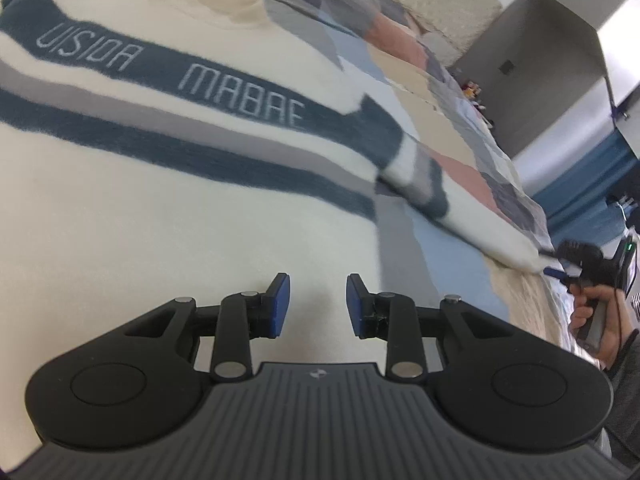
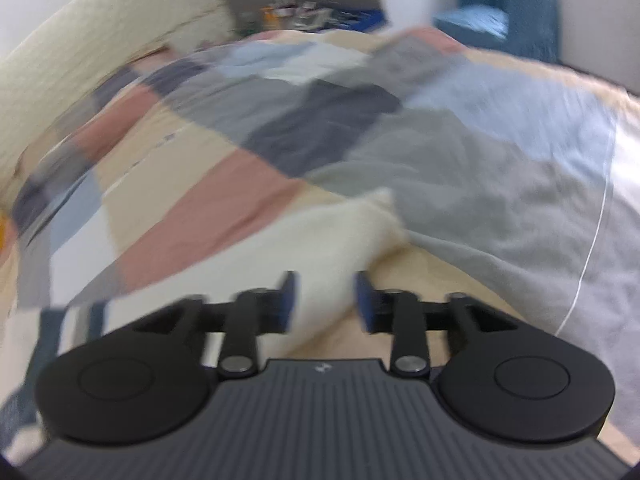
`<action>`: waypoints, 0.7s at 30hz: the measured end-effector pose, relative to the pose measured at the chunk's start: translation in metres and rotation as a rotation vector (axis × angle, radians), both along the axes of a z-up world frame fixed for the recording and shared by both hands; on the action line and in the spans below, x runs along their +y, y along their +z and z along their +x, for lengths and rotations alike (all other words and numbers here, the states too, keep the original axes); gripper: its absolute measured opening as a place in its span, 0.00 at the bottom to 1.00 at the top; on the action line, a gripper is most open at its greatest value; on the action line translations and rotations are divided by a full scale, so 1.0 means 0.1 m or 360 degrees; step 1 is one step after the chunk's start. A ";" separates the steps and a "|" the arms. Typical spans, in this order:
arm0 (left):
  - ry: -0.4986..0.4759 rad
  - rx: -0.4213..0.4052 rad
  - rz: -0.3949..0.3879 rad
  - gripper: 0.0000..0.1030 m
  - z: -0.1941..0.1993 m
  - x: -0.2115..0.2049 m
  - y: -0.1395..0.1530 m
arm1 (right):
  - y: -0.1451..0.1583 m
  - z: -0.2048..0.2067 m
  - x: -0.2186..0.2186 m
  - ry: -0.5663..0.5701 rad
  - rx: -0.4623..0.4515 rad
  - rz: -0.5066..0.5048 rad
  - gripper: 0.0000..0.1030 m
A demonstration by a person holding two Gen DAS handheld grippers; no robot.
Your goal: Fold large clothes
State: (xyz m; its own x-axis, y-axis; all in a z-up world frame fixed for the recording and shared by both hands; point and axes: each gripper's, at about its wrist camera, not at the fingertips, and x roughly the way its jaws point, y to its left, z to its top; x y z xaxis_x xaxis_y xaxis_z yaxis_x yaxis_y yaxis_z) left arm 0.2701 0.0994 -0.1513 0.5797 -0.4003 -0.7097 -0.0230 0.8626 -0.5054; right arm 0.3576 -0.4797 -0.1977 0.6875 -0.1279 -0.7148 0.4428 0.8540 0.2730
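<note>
A cream sweater (image 1: 160, 184) with dark teal and grey stripes and pale lettering lies flat on a patchwork quilt (image 1: 460, 160). My left gripper (image 1: 318, 304) hovers over its plain lower body, blue pads apart, nothing between them. One sleeve (image 1: 460, 216) stretches right toward the bed's edge. There a hand (image 1: 592, 320) holds my right gripper (image 1: 552, 265) at the cuff. In the blurred right wrist view the cream cuff (image 2: 352, 232) lies on the quilt (image 2: 224, 200) beneath the right gripper (image 2: 325, 300), whose pads stand apart and do not press on it.
A cream textured headboard (image 1: 432, 4) runs along the far side of the bed. Beyond the bed are a grey cabinet (image 1: 540, 60), a blue curtain (image 1: 580, 184) and small clutter on a surface (image 2: 296, 12). A grey quilt patch (image 2: 500, 200) spreads right of the cuff.
</note>
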 end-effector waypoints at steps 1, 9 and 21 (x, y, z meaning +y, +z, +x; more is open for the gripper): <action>-0.0012 -0.0008 0.0005 0.35 -0.04 -0.02 0.03 | 0.08 -0.06 0.08 0.0043 -0.0010 0.0002 0.58; -0.0073 -0.0095 0.0093 0.38 -0.43 -0.26 0.23 | 0.83 -0.64 0.87 0.0472 -0.0163 0.0105 0.60; -0.0061 -0.0091 0.0112 0.43 -1.10 -0.31 0.35 | 1.60 -1.49 2.22 0.0856 -0.0207 0.0380 0.60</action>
State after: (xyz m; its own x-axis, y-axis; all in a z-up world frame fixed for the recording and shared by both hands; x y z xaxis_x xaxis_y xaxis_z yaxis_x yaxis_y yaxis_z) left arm 0.1597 0.0681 -0.1159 0.6054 -0.3735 -0.7028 0.0379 0.8956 -0.4432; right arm 0.2088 -0.2576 -0.0374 0.6949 0.4161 -0.5865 -0.0846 0.8572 0.5080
